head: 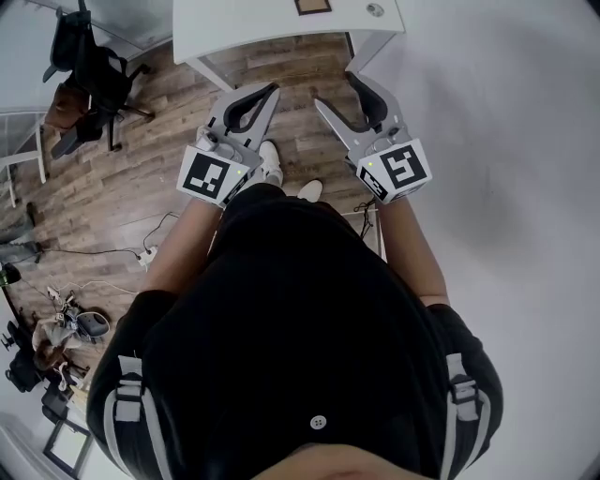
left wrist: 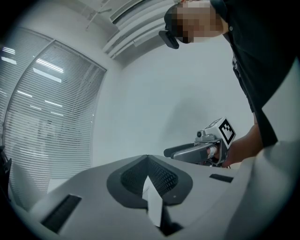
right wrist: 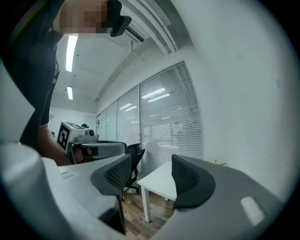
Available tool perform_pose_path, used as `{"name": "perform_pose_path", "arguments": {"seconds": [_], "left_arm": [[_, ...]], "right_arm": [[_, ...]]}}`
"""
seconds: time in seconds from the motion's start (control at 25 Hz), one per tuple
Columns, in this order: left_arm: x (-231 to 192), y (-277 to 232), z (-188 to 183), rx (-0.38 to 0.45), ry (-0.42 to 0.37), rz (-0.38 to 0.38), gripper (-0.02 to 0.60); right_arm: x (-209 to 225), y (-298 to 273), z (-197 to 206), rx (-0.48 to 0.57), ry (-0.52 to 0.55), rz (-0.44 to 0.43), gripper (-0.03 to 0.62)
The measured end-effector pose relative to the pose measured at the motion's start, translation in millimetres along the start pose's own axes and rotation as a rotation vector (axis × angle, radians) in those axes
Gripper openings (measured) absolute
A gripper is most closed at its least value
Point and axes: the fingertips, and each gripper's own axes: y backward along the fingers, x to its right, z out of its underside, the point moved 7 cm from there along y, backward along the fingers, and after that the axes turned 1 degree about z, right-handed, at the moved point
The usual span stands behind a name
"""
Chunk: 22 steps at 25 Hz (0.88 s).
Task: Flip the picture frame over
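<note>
The picture frame (head: 312,6) lies flat on the white surface (head: 244,28), right at the top edge of the head view, with a small round object (head: 375,9) near it on the right. Only a brown panel inside a dark border shows, so I can't say whether that is its face or its back.

The person stands back from the surface with the 2 tools held level in front of the body, over the wooden floor (head: 122,216). The left tool (head: 272,91) has its jaws pressed together at the tips, with nothing between them. The right tool (head: 335,89) has its jaws standing apart, and through the gap its own view shows only the corner of the surface (right wrist: 161,180) and an office chair (right wrist: 136,159) beyond.

Neither tool is near the frame or touching it. Either the flip hasn't begun or it is already done and the person has stepped away, and these views don't settle which. If it hasn't begun, the whole job remains: reach in, grip an edge, turn the frame and set it down.
</note>
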Motion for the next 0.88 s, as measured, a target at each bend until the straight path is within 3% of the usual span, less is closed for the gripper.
{"name": "perform_pose_path", "arguments": {"seconds": [0.24,0.44,0.6,0.88], "left_arm": [[-22.9,-12.1,6.4,-0.032,0.002,0.019,0.005],[-46.6,-24.4,9.9,-0.017,-0.006,0.022,0.005],[-74.3,-28.1,10.8,0.005,0.033,0.048,0.005],[-124.4,-30.8,20.6,-0.013,0.051,0.086,0.005]], "right_arm": [[9.2,-24.4,3.3,-0.029,-0.013,-0.008,0.379],[19.2,-47.0,9.4,-0.031,-0.028,0.012,0.383],[19.9,-77.1,8.3,-0.049,-0.048,0.009,0.383],[21.0,-127.7,6.4,-0.071,-0.053,0.016,0.383]]}}
